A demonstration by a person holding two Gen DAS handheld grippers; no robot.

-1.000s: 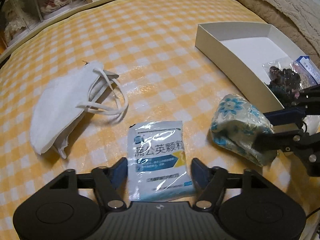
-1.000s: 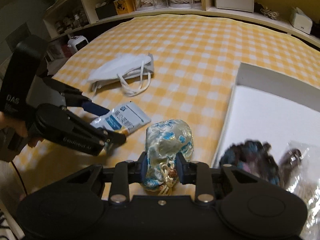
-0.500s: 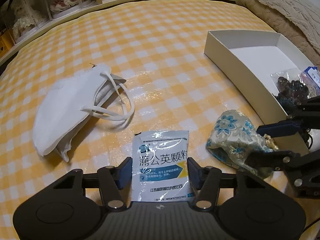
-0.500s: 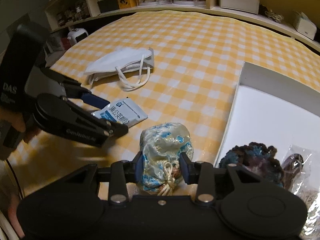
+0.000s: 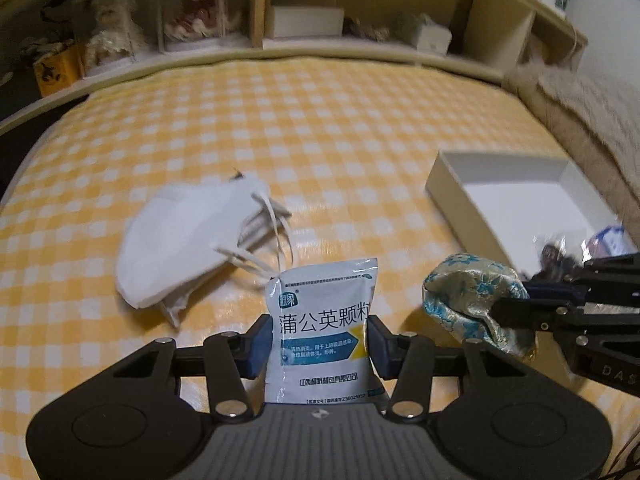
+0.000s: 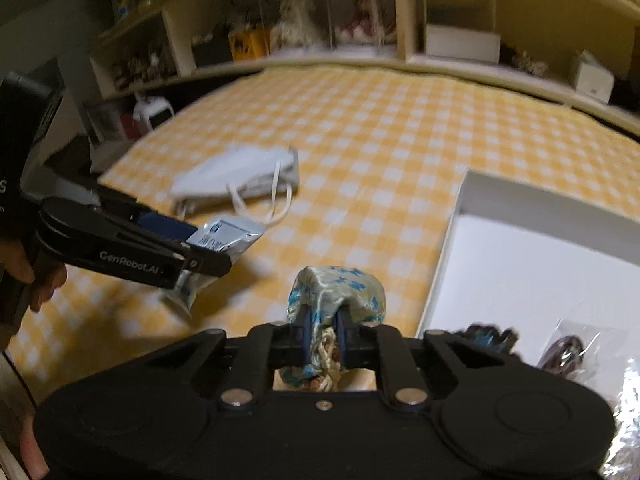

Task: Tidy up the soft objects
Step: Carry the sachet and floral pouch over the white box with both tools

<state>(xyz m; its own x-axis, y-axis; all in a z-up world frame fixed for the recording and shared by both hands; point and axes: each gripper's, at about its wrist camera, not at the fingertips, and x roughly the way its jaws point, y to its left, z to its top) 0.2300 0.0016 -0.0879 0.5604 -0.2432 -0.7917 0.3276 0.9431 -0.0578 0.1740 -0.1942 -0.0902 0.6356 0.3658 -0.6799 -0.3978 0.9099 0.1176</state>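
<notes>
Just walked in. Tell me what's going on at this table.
A person is tidying soft things with a handheld gripper in each hand. The left gripper holds a medicine sachet lifted off the checkered tablecloth. The right gripper is shut on a blue floral pouch, also raised. A white face mask lies on the cloth. The white box on the right holds a few items.

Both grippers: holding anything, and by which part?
Left gripper clamps the medicine sachet by its side edges. Right gripper pinches the brocade pouch at its drawstring neck.
</notes>
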